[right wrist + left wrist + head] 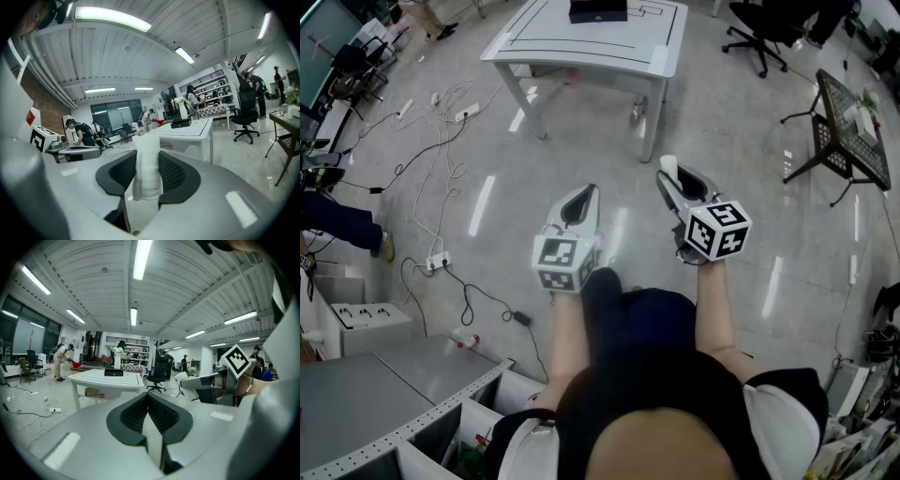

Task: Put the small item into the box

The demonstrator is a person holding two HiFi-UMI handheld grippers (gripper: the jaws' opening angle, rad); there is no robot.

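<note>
Though far from table edge, roll

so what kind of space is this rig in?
Probably an open lab or office workspace: a white table, a black office chair, and power strips with cables trailing across a glossy floor.

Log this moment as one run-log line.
left gripper: shut, empty | right gripper: shut on white roll | box: on table ahead
</note>
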